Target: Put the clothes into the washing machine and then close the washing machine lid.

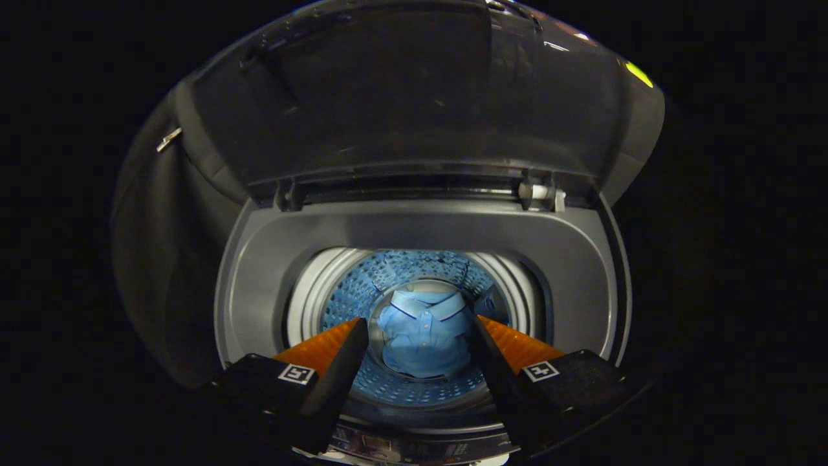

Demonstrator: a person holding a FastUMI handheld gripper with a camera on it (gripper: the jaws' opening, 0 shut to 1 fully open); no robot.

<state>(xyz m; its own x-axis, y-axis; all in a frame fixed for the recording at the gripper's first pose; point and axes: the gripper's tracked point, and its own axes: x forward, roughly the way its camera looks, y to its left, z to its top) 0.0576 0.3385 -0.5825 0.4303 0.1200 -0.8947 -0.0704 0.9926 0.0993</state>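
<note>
Clothes: we note one light-blue polo shirt (424,340) lying at the bottom of the washing machine drum (362,294), lower centre of the gripper view. Gripper (420,349) spread apart above it, holding nothing. Loading looks done to us. Lid (414,97) stands raised across the upper frame; closing remains. Control panel at the bottom edge is cut off, unreadable.

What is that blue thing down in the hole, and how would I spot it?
Start at the dark grey top-loading washing machine with its lid raised. Look down into its round perforated drum; on the bottom lies a light blue polo shirt, seen between the open gripper fingers. Its collar and button placket set it apart from the drum's dotted metal.
</note>
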